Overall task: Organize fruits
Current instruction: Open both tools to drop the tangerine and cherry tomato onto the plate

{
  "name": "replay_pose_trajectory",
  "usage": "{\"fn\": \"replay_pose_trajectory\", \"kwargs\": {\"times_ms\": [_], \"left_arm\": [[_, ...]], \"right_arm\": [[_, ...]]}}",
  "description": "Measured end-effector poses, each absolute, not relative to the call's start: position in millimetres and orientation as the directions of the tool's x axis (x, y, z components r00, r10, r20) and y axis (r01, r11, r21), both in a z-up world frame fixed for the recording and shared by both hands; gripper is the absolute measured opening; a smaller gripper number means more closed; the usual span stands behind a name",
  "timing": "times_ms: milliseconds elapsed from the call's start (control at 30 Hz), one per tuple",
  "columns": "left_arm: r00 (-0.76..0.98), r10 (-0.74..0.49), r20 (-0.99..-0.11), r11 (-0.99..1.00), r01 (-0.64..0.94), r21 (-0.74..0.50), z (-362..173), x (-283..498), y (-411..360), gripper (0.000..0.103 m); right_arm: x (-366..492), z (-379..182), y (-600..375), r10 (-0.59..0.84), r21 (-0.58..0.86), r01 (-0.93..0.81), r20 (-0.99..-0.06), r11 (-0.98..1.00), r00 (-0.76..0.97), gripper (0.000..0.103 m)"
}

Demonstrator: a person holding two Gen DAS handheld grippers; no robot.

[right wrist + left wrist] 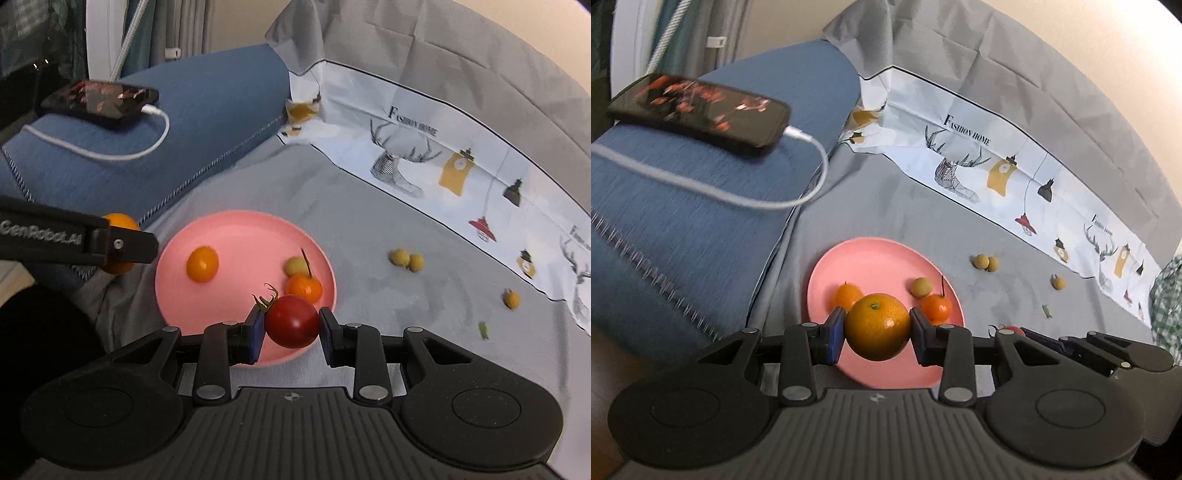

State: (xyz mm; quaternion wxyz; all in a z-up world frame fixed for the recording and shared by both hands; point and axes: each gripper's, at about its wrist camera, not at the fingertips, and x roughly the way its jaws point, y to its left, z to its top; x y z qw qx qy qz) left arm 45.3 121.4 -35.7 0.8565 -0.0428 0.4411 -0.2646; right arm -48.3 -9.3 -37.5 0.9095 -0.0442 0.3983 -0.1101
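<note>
Left wrist view: the left claw (877,334) grips an orange (877,326) over the 6 o'clock edge of the pink plate (871,258) on the bed, while the right claw (291,328) grips a tomato (292,321) over that plate's 5 o'clock rim.

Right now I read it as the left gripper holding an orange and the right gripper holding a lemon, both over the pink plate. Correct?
Not quite. The right gripper holds a red tomato with a green stem, not a lemon, as the right wrist view shows. The rest stands: the left gripper holds the orange, both over the pink plate.
</note>
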Motion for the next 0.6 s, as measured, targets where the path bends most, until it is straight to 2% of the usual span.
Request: {"fn": "replay_pose_trajectory", "kwargs": {"times_ms": [200,500,533,600], "left_arm": [[0.444,-0.471,-0.762,0.855,0.444,-0.270,-41,62,92,0.041],[0.418,-0.385,-0.823,0.869,0.464,-0.171,-69,84,46,0.042],[0.419,-0.382,-0.824,0.867,0.472,-0.162,-70,85,43,0.047],[0.440,-0.367,-0.820,0.870,0.474,-0.134,-67,84,38,0.095]], "right_arm": [[-27,-52,-25,-0.144,-0.084,0.119,-0.688,0.989,0.711,0.032],[0,-91,-47,-0.062,-0.023,0.064,-0.701,0.998,0.711,0.032],[3,-92,-49,-0.052,-0.011,0.061,-0.699,0.998,0.714,0.033],[7,-95,-53,-0.022,0.007,0.038,-0.707,0.999,0.707,0.060]]}}
